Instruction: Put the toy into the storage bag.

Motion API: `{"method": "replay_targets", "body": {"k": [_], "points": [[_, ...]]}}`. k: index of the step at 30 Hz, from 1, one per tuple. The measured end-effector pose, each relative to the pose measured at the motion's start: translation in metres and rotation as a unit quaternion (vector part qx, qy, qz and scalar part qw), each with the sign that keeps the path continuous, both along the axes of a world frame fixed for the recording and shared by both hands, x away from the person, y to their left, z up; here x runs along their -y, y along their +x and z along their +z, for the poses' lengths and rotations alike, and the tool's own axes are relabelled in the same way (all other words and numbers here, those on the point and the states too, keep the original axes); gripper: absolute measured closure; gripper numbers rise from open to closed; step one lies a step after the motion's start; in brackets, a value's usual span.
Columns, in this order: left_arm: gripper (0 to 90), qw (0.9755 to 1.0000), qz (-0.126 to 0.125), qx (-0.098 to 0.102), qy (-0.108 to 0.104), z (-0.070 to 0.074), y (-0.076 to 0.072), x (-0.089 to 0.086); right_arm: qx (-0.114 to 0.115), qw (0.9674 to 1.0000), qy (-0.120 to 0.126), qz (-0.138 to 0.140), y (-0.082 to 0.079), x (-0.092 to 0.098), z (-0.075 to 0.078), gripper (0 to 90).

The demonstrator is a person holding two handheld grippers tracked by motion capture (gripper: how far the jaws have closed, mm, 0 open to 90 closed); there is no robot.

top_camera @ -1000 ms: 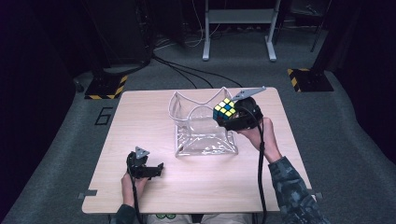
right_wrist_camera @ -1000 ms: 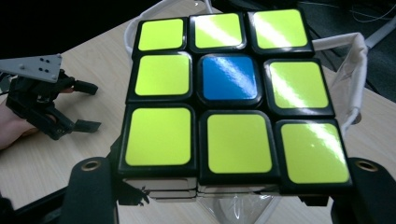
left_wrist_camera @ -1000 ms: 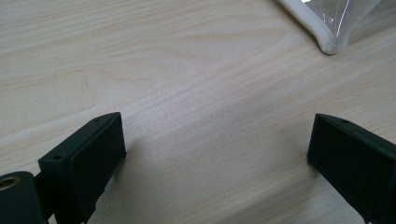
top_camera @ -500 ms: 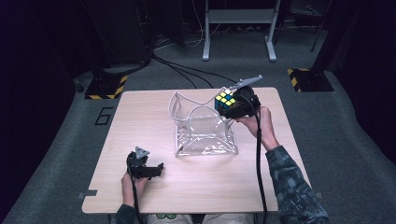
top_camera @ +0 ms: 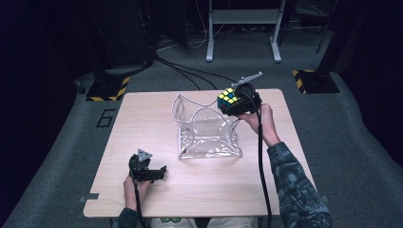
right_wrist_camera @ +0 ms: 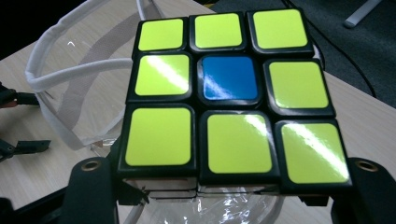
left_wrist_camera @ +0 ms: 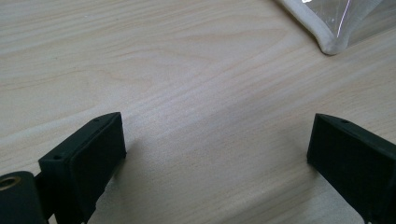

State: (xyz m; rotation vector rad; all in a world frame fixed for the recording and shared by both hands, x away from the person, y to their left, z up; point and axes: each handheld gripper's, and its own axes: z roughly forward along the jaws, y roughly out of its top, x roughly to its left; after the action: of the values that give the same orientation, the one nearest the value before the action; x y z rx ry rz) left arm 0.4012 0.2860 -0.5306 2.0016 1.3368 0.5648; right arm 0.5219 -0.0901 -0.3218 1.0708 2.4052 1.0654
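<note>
We see the cube (right_wrist_camera: 231, 100), yellow-faced with a blue centre, clamped between the jaws above the clear bag (right_wrist_camera: 70, 93).

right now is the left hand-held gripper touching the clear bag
Apart. The left gripper view shows the left hand-held gripper open over bare table, with the clear bag's corner well beyond its jaws. The high view shows the same gap.

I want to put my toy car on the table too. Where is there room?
The wooden table is bare left of the clear bag, and along the near edge right of the left hand-held gripper. It is crowded at the far right, where the right hand-held gripper holds the puzzle cube above the bag.
</note>
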Motion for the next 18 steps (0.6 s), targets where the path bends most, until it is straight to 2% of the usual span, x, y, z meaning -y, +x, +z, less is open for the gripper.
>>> {"method": "replay_targets", "body": {"k": [11, 18], "points": [[5.8, 1.0, -0.004, 0.002, 0.0, 0.0, 0.0, 0.0, -0.005, 0.9999, -0.012, -0.005, 0.01, -0.012, -0.004, 33.6], [5.9, 1.0, -0.004, 0.003, 0.0, 0.0, 0.0, 0.0, -0.013, 0.9991, -0.038, -0.012, 0.017, -0.012, -0.007, 33.6]]}}
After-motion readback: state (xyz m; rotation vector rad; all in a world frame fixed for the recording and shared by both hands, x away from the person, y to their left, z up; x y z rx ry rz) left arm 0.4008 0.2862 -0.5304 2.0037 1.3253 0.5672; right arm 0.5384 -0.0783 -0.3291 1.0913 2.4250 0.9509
